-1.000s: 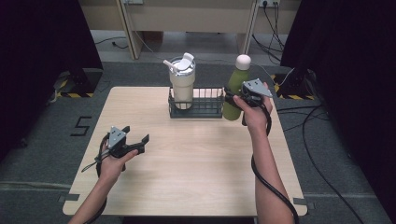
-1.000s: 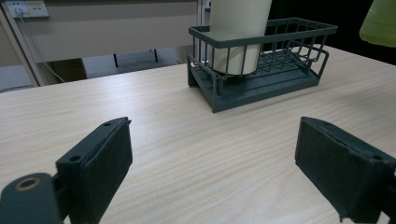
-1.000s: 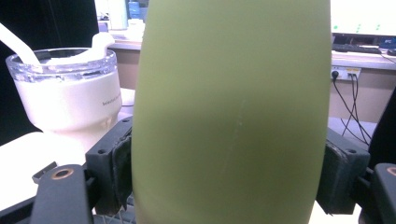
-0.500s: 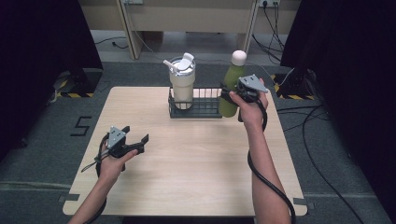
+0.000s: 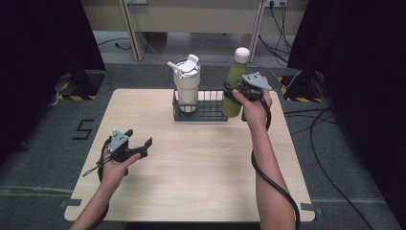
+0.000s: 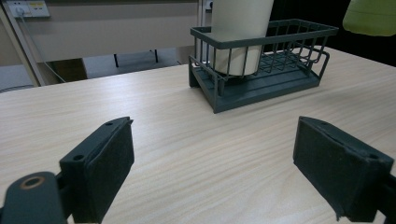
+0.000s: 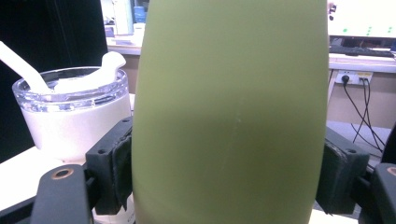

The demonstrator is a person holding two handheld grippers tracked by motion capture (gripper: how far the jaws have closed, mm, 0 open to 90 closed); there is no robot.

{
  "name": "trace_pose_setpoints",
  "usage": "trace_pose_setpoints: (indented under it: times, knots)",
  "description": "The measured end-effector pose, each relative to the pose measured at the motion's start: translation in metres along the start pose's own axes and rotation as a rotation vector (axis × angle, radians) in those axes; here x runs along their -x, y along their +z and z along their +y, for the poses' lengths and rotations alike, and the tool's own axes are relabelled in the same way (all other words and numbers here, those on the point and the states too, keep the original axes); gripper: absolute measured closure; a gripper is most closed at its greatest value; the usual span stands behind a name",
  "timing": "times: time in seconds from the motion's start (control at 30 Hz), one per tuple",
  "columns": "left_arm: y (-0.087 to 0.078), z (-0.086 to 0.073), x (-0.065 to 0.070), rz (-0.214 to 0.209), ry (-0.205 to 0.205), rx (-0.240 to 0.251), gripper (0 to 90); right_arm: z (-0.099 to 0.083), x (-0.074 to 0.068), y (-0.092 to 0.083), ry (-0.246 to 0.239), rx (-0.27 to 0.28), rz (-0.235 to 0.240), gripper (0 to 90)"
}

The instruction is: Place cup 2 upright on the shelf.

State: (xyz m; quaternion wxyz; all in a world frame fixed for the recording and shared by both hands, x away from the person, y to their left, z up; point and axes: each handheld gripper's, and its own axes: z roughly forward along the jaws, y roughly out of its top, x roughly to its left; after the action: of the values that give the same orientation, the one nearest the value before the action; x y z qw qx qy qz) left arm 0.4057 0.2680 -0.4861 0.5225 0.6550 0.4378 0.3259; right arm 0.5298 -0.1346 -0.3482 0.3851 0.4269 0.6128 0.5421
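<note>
The right gripper (image 5: pixel 232 93) has its jaws pinched on the body of the green bottle (image 5: pixel 234 86), one pad pressed to each side as the right gripper view shows (image 7: pixel 231 116). Compared with a second ago, the bottle has travelled left and slightly farther from the person: then it hung beyond the right end of the dark wire rack (image 5: pixel 203 111), and now its base sits over that right end, at or just above the rim; whether it touches the rack floor cannot be told. In the left gripper view the bottle's base (image 6: pixel 371 17) shows above and beyond the rack (image 6: pixel 261 60). The white tumbler (image 5: pixel 187 84) with its clear lid and straw stands in the rack's left part, where it stood before. The left gripper (image 5: pixel 141 146) hovers over the near left area of the wooden table (image 5: pixel 191 172) with its jaws spread wide and nothing between them, and its place is unchanged from the earlier pictures.
</note>
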Motion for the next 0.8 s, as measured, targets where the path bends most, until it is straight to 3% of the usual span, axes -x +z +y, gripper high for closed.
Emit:
trace_pose_setpoints:
  times: [0.8]
  knots:
    - [-0.002,0.000,-0.003,0.006,-0.006,0.004,12.3,0.023,-0.010,0.021,-0.011,0.010,0.010,22.2]
